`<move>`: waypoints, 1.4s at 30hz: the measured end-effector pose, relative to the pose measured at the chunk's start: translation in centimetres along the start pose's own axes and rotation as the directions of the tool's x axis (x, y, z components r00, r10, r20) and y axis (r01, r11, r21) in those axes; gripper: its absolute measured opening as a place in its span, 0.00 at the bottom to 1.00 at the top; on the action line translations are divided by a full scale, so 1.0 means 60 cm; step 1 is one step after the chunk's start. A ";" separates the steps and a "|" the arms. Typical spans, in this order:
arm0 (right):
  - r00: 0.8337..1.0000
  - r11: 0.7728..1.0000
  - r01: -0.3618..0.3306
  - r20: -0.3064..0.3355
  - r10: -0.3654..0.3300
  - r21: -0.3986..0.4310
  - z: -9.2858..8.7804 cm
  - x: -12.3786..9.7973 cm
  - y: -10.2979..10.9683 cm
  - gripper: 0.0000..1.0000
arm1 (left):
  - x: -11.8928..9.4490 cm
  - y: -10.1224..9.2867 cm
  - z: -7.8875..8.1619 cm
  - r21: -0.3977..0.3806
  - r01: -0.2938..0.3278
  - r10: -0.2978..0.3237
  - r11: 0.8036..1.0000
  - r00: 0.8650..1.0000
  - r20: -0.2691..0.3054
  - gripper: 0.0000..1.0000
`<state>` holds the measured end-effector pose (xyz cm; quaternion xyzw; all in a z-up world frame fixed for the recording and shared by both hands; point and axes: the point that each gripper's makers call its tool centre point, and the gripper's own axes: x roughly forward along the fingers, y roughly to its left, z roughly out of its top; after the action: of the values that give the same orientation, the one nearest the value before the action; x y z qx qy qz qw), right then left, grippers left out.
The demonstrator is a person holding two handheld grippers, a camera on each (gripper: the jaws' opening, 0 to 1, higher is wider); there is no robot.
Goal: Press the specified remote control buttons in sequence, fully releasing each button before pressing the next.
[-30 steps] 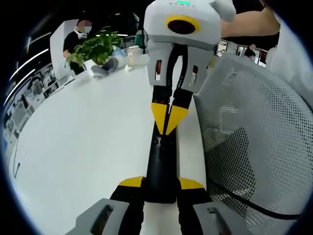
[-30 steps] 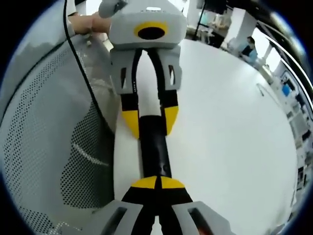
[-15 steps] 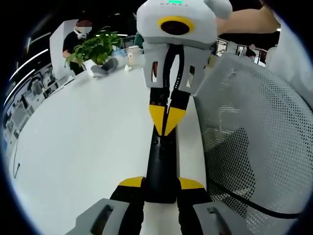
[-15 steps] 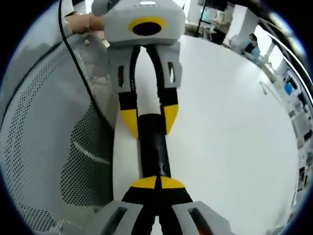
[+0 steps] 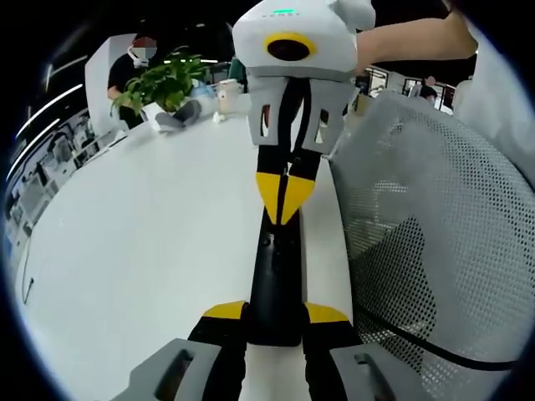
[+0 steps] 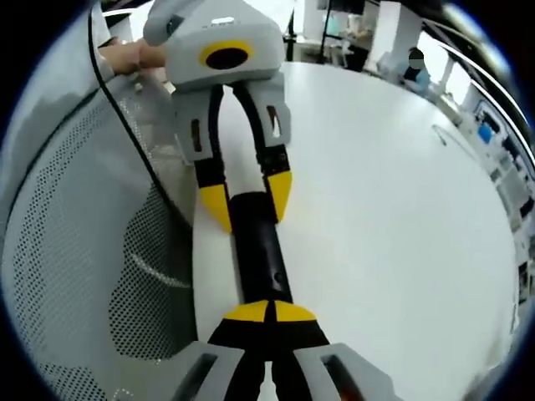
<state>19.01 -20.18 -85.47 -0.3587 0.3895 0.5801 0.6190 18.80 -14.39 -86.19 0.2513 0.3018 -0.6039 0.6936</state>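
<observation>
Black and slim, the remote (image 5: 276,280) lies lengthwise on the white table (image 5: 134,251) in your left gripper view, straight ahead of your left tongs (image 5: 276,313). Its near end sits between their two yellow tips, so these tongs pinch the remote from both sides. At the far end of the remote your right tongs (image 5: 284,200) come in from the opposite side. Their yellow tips are pressed together into one point, and this point touches the top of the remote. A hand (image 5: 410,38) holds these tongs from the right. To the right of the remote is a grey mesh chair (image 5: 443,225). Far behind the tongs, to the left, stands a plant (image 5: 163,79).

In your right gripper view the right tongs (image 6: 267,313) have their yellow tips together, with no gap, and they rest on the near end of the remote (image 6: 259,255). At the far end the left tongs (image 6: 242,196) are spread around the remote, one yellow tip on each side of it. The mesh chair (image 6: 84,251) is to the left of the remote, the table (image 6: 401,209) to the right.
</observation>
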 end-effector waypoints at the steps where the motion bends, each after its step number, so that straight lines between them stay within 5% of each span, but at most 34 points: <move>1: 1.000 1.000 -0.002 0.001 0.002 0.001 -0.001 -0.001 0.000 0.00 | 0.000 0.000 0.000 0.000 0.000 0.000 1.000 1.000 0.000 0.24; 6: 1.000 1.000 0.002 -0.024 -0.002 0.009 0.001 0.003 0.000 0.00 | 0.000 0.000 0.000 0.000 0.001 -0.001 1.000 1.000 0.001 0.24; 10: 0.995 0.994 0.021 -0.090 -0.030 -0.107 0.000 0.004 0.000 0.00 | 0.000 0.000 0.000 0.001 0.002 -0.002 1.000 1.000 0.003 0.24; 18: 0.999 1.000 0.022 -0.050 -0.022 -0.004 -0.001 0.000 -0.002 0.00 | 0.000 0.000 0.000 0.001 0.001 -0.001 1.000 1.000 0.004 0.24; 42: 0.995 0.998 0.061 -0.080 -0.061 -0.012 -0.018 -0.007 -0.006 0.00 | 0.001 0.000 0.001 0.001 0.002 -0.002 1.000 1.000 0.001 0.24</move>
<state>19.30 -21.36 -85.58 -0.3963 0.4002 0.5478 0.6186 18.83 -14.44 -86.19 0.2510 0.3012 -0.6048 0.6931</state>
